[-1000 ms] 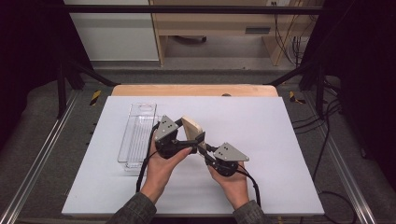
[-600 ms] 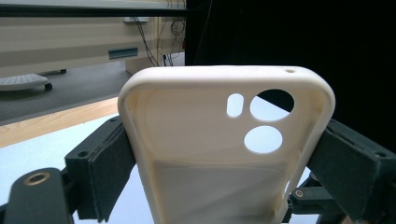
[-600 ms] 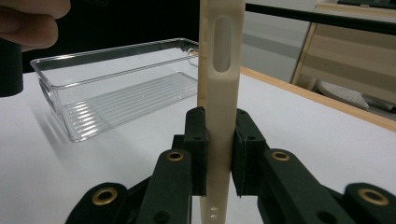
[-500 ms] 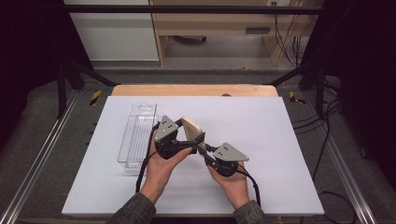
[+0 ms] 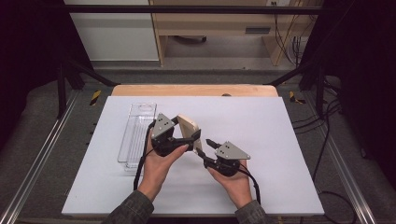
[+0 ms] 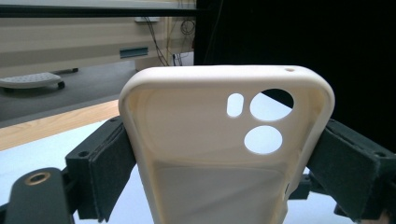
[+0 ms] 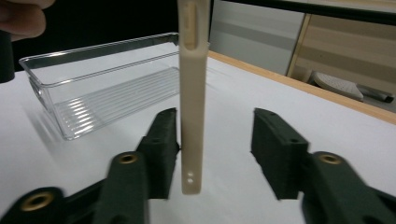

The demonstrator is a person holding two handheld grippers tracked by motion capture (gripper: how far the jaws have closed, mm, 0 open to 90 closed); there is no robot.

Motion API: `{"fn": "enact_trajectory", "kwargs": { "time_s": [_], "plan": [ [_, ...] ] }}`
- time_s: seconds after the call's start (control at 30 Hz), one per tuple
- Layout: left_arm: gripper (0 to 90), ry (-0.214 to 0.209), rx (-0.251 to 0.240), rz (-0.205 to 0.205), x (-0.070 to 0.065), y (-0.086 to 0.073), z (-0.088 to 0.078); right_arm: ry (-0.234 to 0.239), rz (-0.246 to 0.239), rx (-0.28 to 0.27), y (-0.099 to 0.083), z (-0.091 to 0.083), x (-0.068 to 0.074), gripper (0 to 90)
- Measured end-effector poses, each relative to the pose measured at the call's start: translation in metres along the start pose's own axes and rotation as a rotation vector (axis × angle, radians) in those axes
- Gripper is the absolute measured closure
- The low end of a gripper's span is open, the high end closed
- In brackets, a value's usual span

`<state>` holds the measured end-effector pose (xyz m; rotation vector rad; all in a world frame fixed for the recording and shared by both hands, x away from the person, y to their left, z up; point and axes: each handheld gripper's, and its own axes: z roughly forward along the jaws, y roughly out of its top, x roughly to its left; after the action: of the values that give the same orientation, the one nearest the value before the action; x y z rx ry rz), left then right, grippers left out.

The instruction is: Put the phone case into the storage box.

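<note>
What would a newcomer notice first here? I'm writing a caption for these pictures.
First the cream phone case, held up above the middle of the white table, clamped at its sides by the left tool. The right tool has just been opening, its jaws standing apart around the case's edge. A clear plastic tray lies to the left.

One cream phone case (image 5: 188,127), just left of centre on the white table (image 5: 280,140). One clear plastic tray (image 5: 136,135), at nine o'clock from the case. Two handheld grippers: left gripper (image 5: 184,140) at seven o'clock from the case, right gripper (image 5: 205,144) at five o'clock. Two hands, one per gripper.
</note>
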<state>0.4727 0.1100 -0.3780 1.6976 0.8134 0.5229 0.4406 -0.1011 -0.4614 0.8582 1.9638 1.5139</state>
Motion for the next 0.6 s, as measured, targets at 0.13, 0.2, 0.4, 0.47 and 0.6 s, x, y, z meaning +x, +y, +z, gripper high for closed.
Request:
{"fn": "enact_trajectory", "kwargs": {
  "time_s": [0.13, 0.2, 0.4, 0.47, 0.6],
  "plan": [
    [11.5, 0.024, -0.013, 0.01, 0.003, 0.006, -0.004, -0.007, 0.01, 0.015, 0.0, -0.001, -0.002, 30.5],
    [11.4, 0.034, -0.021, 0.019, 0.004, 0.009, -0.006, -0.02, 0.008, 0.017, 0.001, -0.001, -0.002, 24.6],
    [11.4, 0.062, -0.046, 0.013, 0.01, 0.018, -0.017, -0.056, -0.003, 0.044, 0.001, -0.003, -0.005, 13.5],
    [11.4, 0.071, -0.057, 0.011, 0.013, 0.02, -0.022, -0.06, 0.002, 0.055, 0.0, -0.003, -0.007, 11.8],
    [11.4, 0.086, -0.07, -0.003, 0.021, 0.024, -0.028, -0.063, -0.003, 0.059, 0.0, -0.005, -0.01, 10.4]
  ]
}}
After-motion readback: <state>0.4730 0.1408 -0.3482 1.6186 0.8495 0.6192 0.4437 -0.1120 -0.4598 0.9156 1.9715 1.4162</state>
